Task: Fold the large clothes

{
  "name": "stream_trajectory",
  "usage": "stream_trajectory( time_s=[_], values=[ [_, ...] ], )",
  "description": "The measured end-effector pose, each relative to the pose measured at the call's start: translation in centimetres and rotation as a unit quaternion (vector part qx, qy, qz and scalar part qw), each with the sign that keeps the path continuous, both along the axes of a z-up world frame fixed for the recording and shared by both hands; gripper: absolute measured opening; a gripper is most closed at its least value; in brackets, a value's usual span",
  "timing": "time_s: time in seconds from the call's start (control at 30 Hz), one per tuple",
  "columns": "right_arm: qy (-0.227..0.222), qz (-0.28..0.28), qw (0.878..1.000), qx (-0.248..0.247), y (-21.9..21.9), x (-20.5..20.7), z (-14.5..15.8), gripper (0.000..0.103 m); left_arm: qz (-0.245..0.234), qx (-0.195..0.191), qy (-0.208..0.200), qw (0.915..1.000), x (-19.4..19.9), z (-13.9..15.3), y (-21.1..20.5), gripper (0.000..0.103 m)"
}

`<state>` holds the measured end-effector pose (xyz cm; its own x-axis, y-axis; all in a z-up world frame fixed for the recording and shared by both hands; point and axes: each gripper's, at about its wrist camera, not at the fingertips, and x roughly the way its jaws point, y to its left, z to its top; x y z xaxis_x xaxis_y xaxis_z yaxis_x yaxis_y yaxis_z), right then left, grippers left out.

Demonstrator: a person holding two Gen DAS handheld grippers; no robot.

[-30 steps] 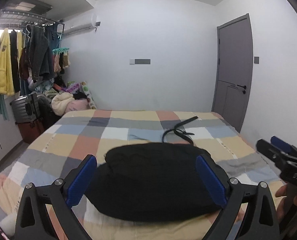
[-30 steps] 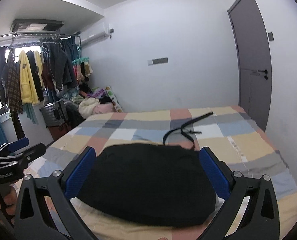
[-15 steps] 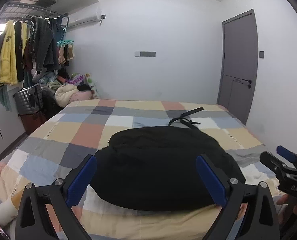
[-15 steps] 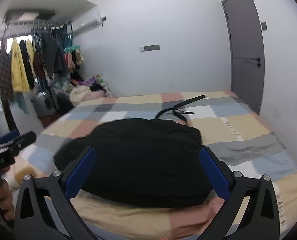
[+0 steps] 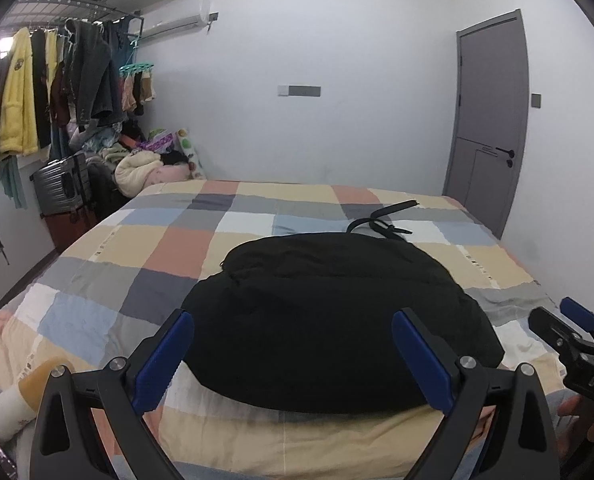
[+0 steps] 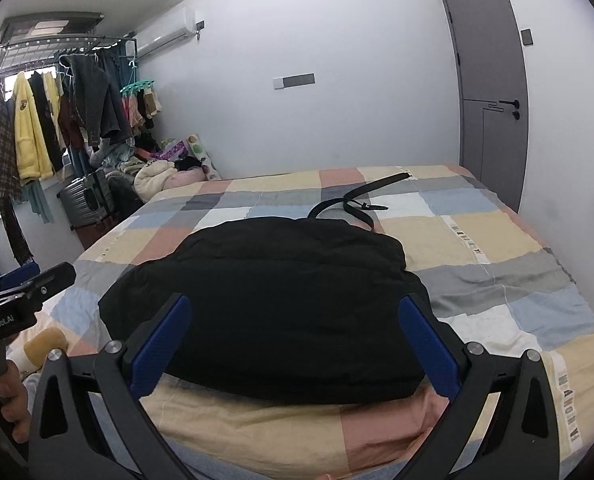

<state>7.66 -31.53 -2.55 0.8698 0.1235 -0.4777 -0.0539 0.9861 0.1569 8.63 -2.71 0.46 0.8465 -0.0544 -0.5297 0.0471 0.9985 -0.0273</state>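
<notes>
The folded garment is laid on the bed near its front edge; a belt is seen just behind it (toward the door).

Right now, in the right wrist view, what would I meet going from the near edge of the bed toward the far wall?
Right gripper → black folded garment → black belt → far end of the checkered bedspread → white wall with its grey panel.
</notes>
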Motion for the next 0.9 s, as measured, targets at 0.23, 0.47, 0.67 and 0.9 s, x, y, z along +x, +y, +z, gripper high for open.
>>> stream_trajectory(
  time_s=[0.23, 0.47, 0.67, 0.9],
  values=[
    [0.001, 0.002, 1.000, 0.000, 0.23, -0.04, -0.06, 0.103, 0.001, -0.005, 0.013, 0.9999, 0.25, -0.16, 0.33, 0.100],
    [-0.003, -0.010, 1.000, 0.010, -0.33, -0.28, 0.08, 0.103, -0.005, -0.004, 0.022, 0.9997, 0.43, -0.33, 0.06, 0.100],
    [-0.001, -0.012, 1.000, 0.009, -0.45, -0.38, -0.06, 0.103, -0.007, -0.006, 0.025, 0.9997, 0.43, -0.45, -0.06, 0.100],
    [-0.001, -0.014, 1.000, 0.008, -0.47, -0.39, -0.07, 0.103, -0.002, -0.006, 0.029, 0.9996, 0.42, -0.69, 0.18, 0.100]
  ],
)
